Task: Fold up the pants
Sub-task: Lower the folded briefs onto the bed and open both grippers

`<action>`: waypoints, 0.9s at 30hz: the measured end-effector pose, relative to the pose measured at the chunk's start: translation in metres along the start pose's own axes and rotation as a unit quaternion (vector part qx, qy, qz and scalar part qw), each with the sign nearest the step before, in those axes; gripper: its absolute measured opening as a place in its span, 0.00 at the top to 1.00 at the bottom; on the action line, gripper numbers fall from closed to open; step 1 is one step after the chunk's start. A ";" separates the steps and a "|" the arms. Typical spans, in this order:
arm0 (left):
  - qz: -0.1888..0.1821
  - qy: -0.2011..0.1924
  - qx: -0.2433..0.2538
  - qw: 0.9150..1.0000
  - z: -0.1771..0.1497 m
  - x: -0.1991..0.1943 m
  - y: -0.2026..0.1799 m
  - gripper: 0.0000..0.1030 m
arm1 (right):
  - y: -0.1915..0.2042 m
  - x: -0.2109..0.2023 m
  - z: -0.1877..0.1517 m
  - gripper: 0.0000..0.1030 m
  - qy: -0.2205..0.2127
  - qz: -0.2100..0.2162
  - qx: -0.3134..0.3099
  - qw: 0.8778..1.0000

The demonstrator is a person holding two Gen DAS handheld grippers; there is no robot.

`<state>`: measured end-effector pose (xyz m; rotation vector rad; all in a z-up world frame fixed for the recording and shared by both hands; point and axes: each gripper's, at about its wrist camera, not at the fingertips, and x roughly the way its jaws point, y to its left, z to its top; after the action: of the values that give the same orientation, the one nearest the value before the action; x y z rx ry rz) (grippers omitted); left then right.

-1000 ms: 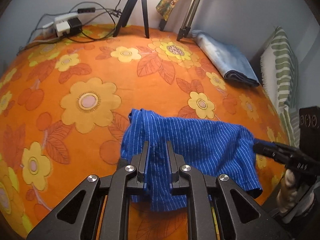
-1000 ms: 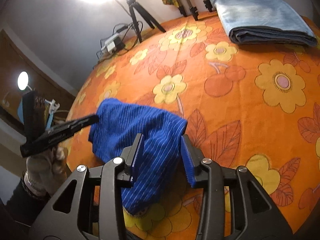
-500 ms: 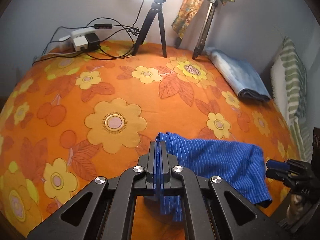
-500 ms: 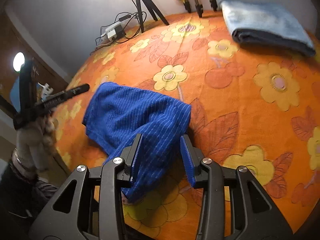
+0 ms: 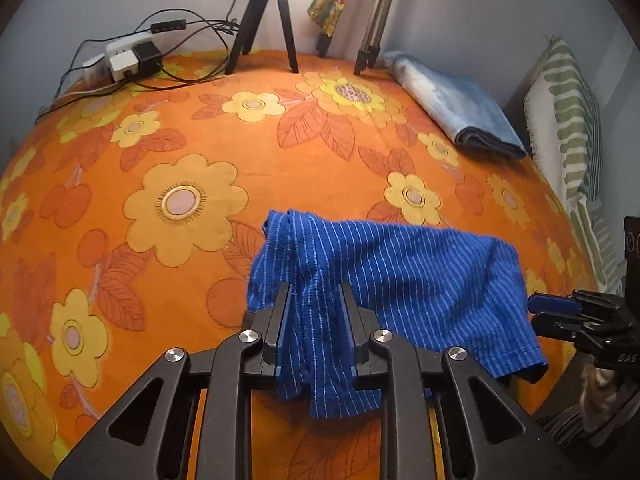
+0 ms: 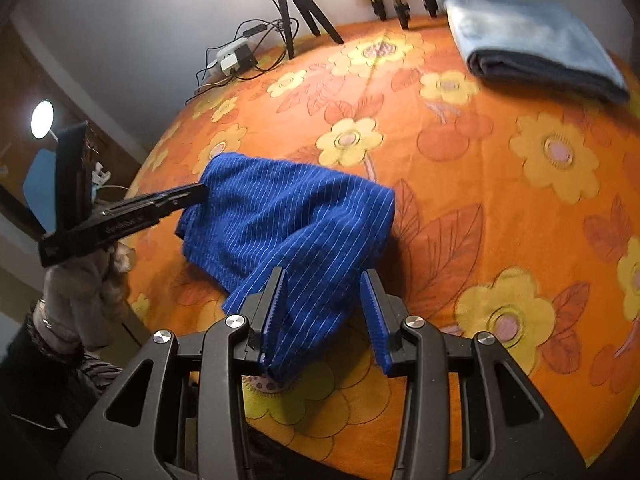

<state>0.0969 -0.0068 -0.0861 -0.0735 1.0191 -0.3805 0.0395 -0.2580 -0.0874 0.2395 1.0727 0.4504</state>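
My left gripper (image 5: 312, 312) has its jaws parted, with a bunched fold of the blue pinstriped pants (image 5: 400, 280) lying between them — cloth fills the gap, but the pads are not pressed together. My right gripper (image 6: 324, 312) is spread wider; a hanging corner of the same pants (image 6: 288, 224) lies against the left ribbed blue pad (image 6: 274, 312), and the other pad stands clear of it.

The only writing is on the gripper bodies: pale embossed characters on the side of each, too small and blurred for me to read.

The pants are a soft, ribbed knit, deep blue with thin white stripes, rumpled into a loose heap near the front edge of the bed. Under them lies an orange bedspread (image 5: 320, 168) — nappy, printed with yellow flowers and rust leaves. Well apart, by the far wall, folded light-blue denim (image 5: 456, 108) lies flat. A black tripod (image 5: 264, 20) and a silver one (image 5: 376, 16) stand at the back, near a white power strip (image 5: 128, 56) with tangled black cables. A green-striped cushion (image 5: 568, 120) leans at the right.
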 end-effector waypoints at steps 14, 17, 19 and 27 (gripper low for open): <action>0.026 -0.024 -0.007 0.999 0.005 -0.009 0.022 0.96 | 0.011 0.017 -0.015 0.62 0.063 -0.039 -0.053 0.996; 0.032 -0.028 -0.008 0.999 0.006 -0.018 0.020 0.86 | 0.013 0.007 -0.014 0.62 0.046 -0.049 -0.065 0.996; 0.028 -0.044 -0.014 0.999 0.009 -0.028 0.020 0.84 | 0.016 -0.007 -0.008 0.62 0.016 -0.042 -0.066 0.997; -0.018 -0.051 0.016 0.998 0.021 -0.015 -0.008 0.84 | 0.030 -0.009 0.019 0.62 -0.066 0.007 -0.047 0.997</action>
<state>0.1053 -0.0113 -0.0615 -0.0812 0.9109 -0.4212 0.0460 -0.2350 -0.0596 0.1908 0.9179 0.4905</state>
